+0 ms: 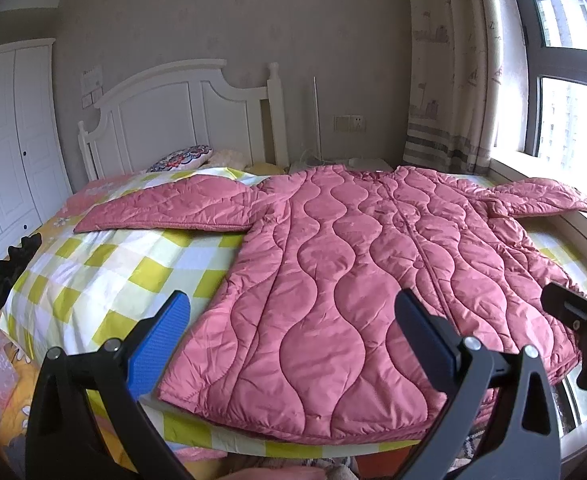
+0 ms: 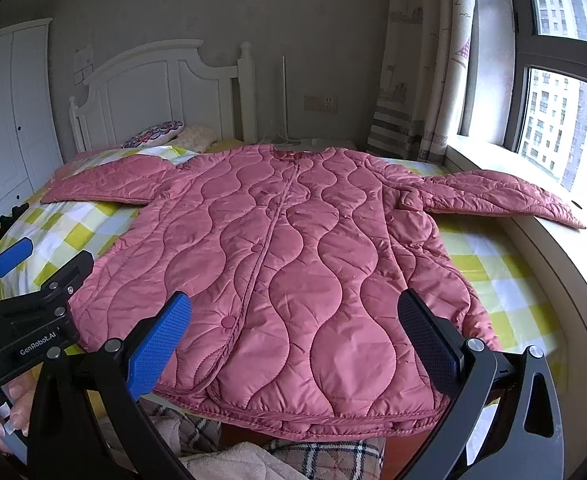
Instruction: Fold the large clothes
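Observation:
A large pink quilted coat (image 1: 357, 264) lies flat and face up on the bed, snapped shut, both sleeves spread out to the sides; it also shows in the right wrist view (image 2: 293, 264). Its left sleeve (image 1: 165, 208) rests on the checked cover, its right sleeve (image 2: 501, 194) reaches onto the window sill. My left gripper (image 1: 293, 320) is open and empty, above the coat's hem near its left side. My right gripper (image 2: 293, 320) is open and empty, above the hem near its middle. Each gripper shows at the edge of the other's view.
The bed has a yellow checked cover (image 1: 105, 276) and a white headboard (image 1: 181, 108) with pillows (image 1: 181, 158). A white wardrobe (image 1: 9, 140) stands at the left. The window sill (image 2: 533, 240) and curtain (image 2: 421, 80) are at the right. A dark garment (image 1: 9, 272) lies at the bed's left edge.

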Available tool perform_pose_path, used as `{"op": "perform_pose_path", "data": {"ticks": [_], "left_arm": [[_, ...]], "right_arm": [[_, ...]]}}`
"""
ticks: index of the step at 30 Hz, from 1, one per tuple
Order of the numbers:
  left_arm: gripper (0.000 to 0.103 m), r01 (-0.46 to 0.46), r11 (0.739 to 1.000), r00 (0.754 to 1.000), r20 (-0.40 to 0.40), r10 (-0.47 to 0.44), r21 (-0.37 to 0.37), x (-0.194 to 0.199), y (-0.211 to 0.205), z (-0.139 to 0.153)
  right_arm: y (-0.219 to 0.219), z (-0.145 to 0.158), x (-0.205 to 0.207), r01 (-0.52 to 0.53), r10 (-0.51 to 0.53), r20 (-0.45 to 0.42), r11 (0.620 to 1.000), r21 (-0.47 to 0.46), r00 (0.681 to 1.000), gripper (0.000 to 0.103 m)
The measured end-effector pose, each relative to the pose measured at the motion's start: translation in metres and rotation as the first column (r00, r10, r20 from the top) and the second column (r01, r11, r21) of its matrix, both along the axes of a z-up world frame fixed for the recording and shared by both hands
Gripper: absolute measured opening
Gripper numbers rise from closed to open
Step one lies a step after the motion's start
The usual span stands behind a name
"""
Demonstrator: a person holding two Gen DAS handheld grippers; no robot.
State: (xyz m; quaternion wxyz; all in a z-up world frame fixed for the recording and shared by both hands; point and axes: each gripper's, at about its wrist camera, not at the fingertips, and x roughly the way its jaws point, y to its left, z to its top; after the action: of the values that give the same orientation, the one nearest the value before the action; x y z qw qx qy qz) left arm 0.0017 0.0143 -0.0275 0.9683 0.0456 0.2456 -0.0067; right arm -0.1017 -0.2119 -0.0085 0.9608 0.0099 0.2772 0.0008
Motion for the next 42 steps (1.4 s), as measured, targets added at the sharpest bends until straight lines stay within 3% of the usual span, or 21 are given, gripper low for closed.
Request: {"op": "perform_pose_path", "data": {"ticks": [10,37,40,42], "left_arm": [[0.101,-0.023,1.0,0.996,-0.09,0.022,-0.016,0.018,0.004,-0.007],[0.101,-0.01,1.0,0.992,-0.129,0.012,0.017,0.033,-0.007,-0.014],[0.101,0.037,0.997,0.991,-0.129,-0.028,0.066,0.053,-0.015,-0.011],[0.101,0.081,0.992,0.984,-0.169,-0.064,0.094,0.081,-0.019,-0.013]], "right_arm": [[-0.01,-0.005,0.013,0.059,-0.06,-0.046,0.998,-0.026,0.997,0.099],[-0.029,-0.013,0.027,0.091,-0.091,-0.074,0.996,-0.009,0.993,0.099],[-0.038,-0.015,0.04,0.09,-0.091,-0.087,0.996,-0.015,0.992,0.099],[-0.058,-0.014,0.059,0.096,-0.094,-0.1,0.995,0.01,0.991,0.099]]}}
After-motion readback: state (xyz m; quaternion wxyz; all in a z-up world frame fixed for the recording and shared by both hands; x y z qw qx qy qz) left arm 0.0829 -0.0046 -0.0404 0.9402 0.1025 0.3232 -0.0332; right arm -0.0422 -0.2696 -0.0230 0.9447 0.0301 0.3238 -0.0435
